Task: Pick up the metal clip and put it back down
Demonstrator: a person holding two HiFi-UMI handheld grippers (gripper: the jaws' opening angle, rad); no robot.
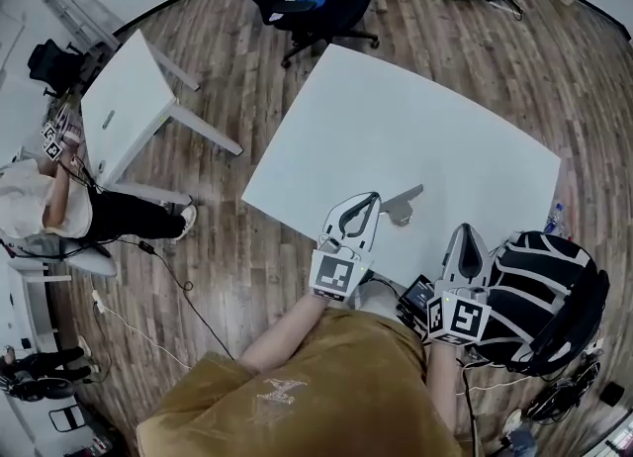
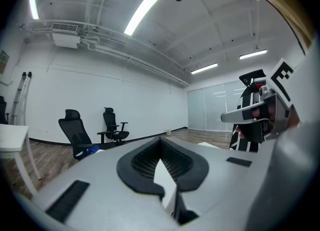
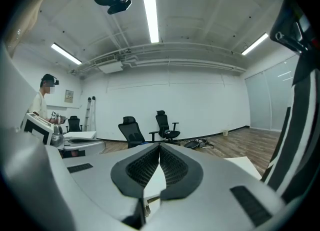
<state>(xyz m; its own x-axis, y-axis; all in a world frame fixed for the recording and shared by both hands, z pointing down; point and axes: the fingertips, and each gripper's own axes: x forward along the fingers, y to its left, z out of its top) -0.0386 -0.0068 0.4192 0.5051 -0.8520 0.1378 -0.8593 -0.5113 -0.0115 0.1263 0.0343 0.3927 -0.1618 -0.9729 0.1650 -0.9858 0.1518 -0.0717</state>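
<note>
Holds left tongs (image 1: 370,200) pressed together, empty — metal clip (image 1: 401,208) on the desk (image 1: 445,129) just right of their tips. Holds right tongs (image 1: 467,231) pressed together too — pinching nothing.

Bright, even indoor light, with a strong fisheye bend in all three views.
A strip light (image 2: 144,9) glares at 11 o'clock in the left gripper view, and a second strip light (image 3: 150,15) at 12 o'clock in the right gripper view. In the head view the white bench (image 1: 425,129) is nearly washed out, with only faint, soft shadows. The corners go black and the floor (image 1: 554,69) bows at the rim. The left gripper (image 2: 160,142) and right gripper (image 3: 160,147) look soft close to the lens.
</note>
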